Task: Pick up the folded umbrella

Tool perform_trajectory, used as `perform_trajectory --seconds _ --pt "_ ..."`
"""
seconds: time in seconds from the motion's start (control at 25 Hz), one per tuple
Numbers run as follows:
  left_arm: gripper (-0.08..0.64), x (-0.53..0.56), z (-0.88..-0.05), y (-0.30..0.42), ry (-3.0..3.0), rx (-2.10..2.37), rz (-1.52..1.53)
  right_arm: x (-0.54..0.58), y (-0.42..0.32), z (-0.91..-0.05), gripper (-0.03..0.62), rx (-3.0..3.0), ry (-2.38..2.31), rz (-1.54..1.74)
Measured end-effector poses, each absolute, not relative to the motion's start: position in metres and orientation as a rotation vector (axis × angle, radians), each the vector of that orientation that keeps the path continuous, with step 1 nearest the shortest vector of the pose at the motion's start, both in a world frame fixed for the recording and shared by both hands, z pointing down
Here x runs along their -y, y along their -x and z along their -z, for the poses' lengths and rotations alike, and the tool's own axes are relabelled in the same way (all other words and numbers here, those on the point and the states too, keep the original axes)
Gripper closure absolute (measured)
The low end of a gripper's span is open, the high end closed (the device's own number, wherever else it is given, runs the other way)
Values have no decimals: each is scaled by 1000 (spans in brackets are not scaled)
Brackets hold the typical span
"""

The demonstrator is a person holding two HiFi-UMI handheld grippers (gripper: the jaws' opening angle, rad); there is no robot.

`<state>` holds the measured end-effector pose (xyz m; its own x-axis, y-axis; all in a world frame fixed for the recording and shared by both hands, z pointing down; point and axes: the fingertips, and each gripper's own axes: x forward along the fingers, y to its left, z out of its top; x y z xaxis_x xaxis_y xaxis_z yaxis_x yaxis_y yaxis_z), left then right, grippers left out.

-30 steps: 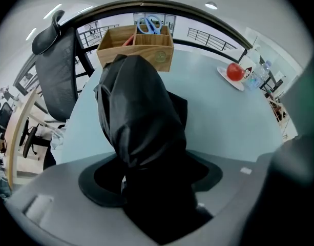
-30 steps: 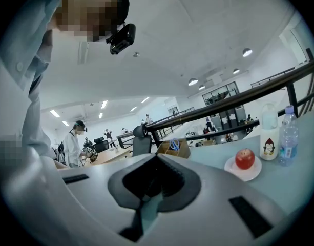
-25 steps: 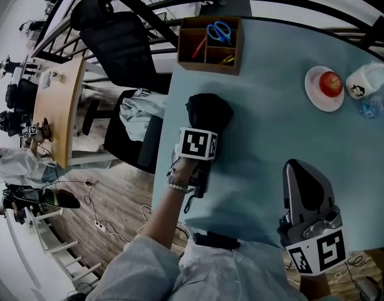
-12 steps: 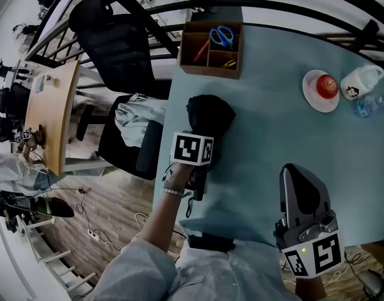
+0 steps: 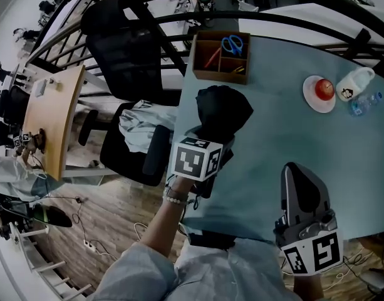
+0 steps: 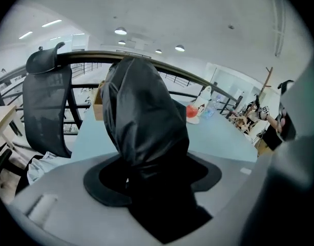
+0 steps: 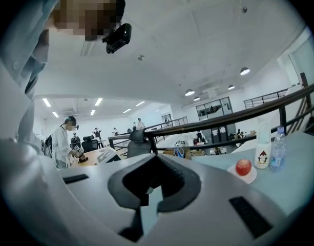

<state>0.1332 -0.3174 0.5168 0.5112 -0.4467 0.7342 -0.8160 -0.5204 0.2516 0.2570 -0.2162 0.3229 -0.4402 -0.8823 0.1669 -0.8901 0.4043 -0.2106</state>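
Left gripper (image 5: 207,150) is gripping the folded umbrella (image 5: 223,108), jaws biting into the black fabric at its near end, and its own camera is showing nothing loose about the hold. Right gripper (image 5: 299,175) is sitting low by the near table edge, jaws pressed together on nothing, well apart from the umbrella and pointing out over the table (image 5: 273,143).

So the left hand is doing all the work here. The umbrella is running straight out of those jaws, long axis heading away from the person toward the far end of the table, bunched end leading. In the left gripper view it is standing up against the ceiling, so I am judging it to be pointing upward and off the tabletop, though its underside is hidden. Any next move is hanging on that one grip at one end, with the bulk out front.

Moving out: beyond the umbrella, a wooden box (image 5: 218,75) is sitting at the far edge, holding blue scissors (image 5: 232,44) in one compartment and something red (image 5: 212,58) in another. Far right, a white plate (image 5: 311,99) is carrying a red apple (image 5: 324,88), with a white bottle (image 5: 353,83) and a clear water bottle (image 5: 367,102) standing just beside it.
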Motion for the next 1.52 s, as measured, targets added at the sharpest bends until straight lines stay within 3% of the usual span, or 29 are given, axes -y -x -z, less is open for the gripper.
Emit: perform_trajectory --seconds 0.84,1.52 --pt "265 245 -332 -102 -2634 991 -275 159 -211 -256 592 2552 -1835 -139" --pt "265 180 -285 -57 -2756 949 -165 102 -168 -243 592 2501 -1941 -64"
